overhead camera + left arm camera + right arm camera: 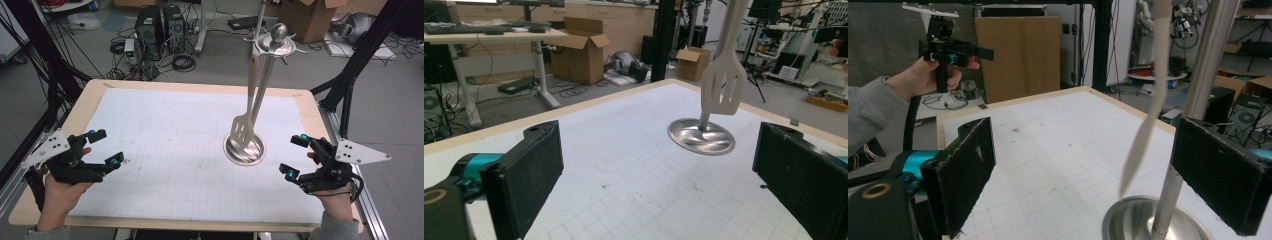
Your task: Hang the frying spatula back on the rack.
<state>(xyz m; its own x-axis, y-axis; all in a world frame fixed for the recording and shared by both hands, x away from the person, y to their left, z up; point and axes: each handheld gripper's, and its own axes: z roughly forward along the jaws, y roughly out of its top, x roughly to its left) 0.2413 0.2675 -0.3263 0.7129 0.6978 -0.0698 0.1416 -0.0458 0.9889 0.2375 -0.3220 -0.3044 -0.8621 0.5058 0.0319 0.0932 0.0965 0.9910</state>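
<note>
Both grippers, left [107,148] and right [295,156], hold their fingers wide and empty; between them the beige slotted plastic spatula [243,127] hangs from the steel stand [244,149] on the counter [165,150]

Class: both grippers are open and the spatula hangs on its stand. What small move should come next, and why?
Probably ease the right gripper toward the spatula: it is the nearer one, its jaws stand open and empty, and the spatula hangs free from the stand.

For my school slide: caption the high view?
Two open grippers wait beside a spatula hanging on its stand.
</note>
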